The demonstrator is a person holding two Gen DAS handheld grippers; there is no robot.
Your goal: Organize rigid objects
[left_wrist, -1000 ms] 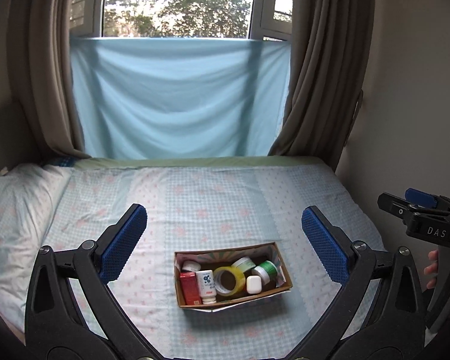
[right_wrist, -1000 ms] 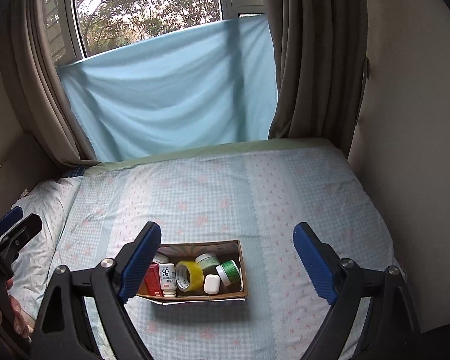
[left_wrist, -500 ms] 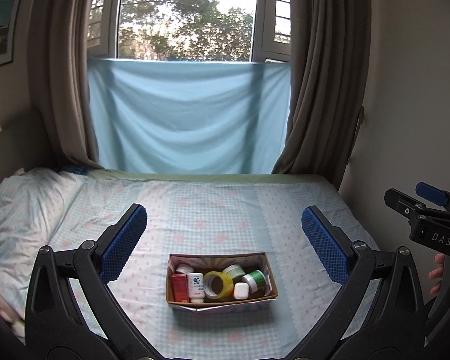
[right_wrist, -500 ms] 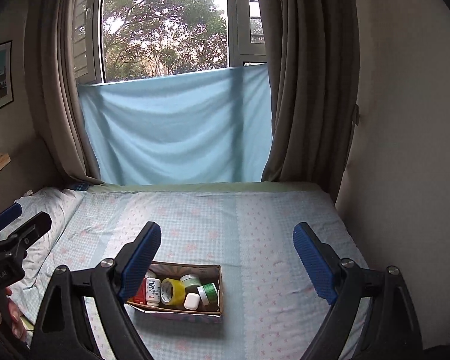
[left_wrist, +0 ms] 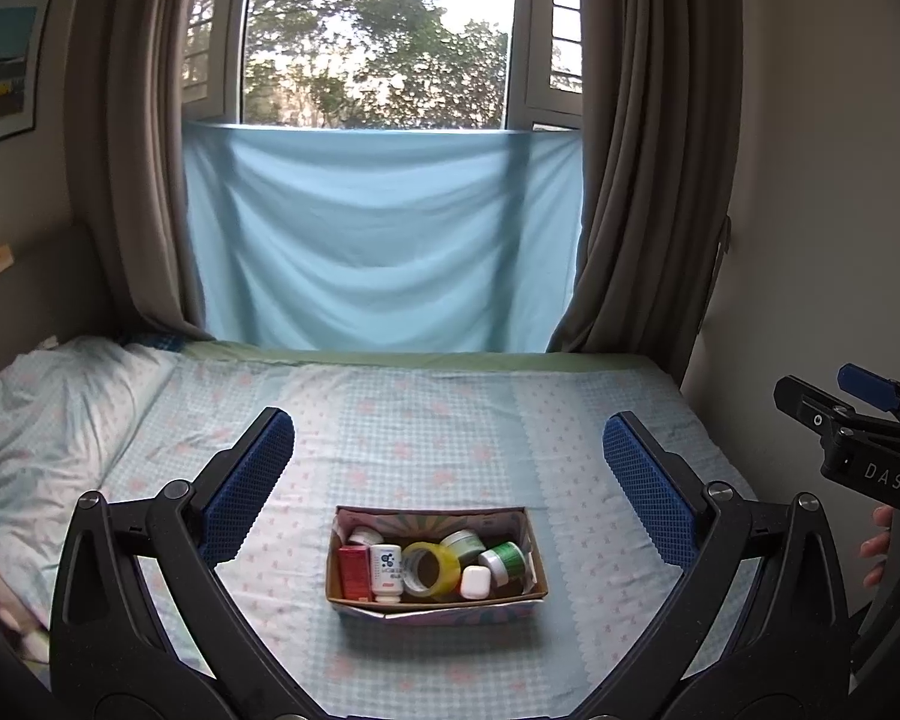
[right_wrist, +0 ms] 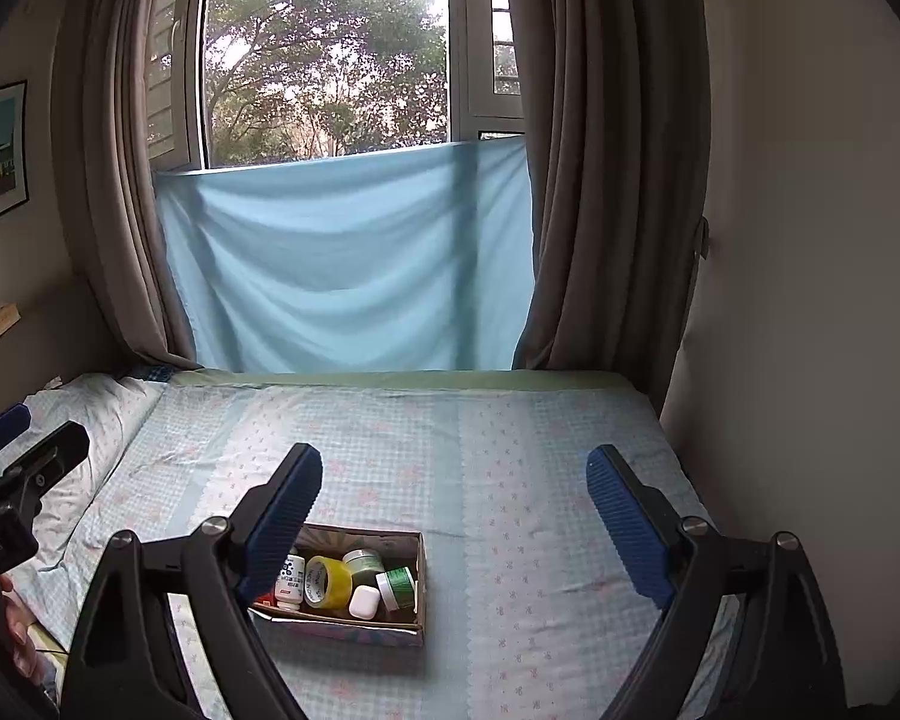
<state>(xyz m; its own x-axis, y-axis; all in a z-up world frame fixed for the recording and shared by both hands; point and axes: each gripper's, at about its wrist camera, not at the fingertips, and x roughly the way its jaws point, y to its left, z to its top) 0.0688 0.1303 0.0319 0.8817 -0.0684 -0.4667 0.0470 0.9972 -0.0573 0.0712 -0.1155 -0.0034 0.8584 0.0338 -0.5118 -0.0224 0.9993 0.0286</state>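
A cardboard box lies on the bed. In it lie a red carton, a white bottle, a yellow tape roll, a white case, a green-lidded jar and a pale green jar. My left gripper hangs open above and short of the box, nothing between its fingers. My right gripper is open too, held back from the box, its left finger covering the box's left end.
The bed has a checked floral sheet, with a pillow at the left. A pale wall bounds the right side. Brown curtains and a blue cloth hang below the window at the far end.
Both grippers have drawn back and tilted up, so the box looks smaller and lower and more window shows. Neither gripper's opening has altered.
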